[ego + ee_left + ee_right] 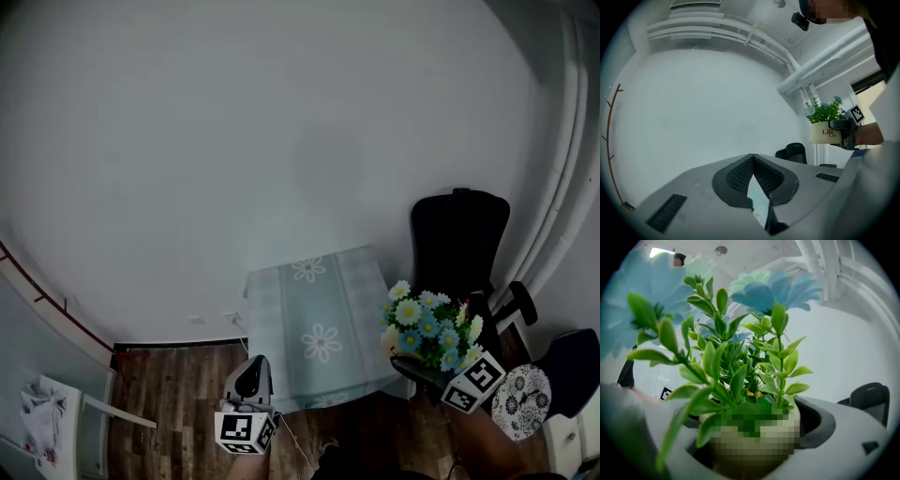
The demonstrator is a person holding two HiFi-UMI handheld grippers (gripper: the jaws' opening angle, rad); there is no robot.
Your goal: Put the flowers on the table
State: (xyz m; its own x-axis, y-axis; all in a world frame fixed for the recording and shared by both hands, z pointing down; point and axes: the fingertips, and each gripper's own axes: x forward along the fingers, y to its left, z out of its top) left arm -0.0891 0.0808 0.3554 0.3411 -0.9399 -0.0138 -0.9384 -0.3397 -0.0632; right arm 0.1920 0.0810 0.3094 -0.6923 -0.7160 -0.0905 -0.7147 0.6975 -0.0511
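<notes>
My left gripper [255, 364] is empty, jaws pressed together at the tips, at the near left edge of the small table in the pale green daisy-print cloth [281, 309]. My right gripper [420, 369] pinches the cream pot of blue and white daisies [427, 330], upright, just off the table's near right corner. The cloth lies to the pot's left, so the right arm is the one to carry it over.

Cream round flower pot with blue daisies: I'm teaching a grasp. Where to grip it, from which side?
Grip the cream flower pot by its round wall, from the side, as the right gripper does: upright leafy stems crowd the top.
</notes>
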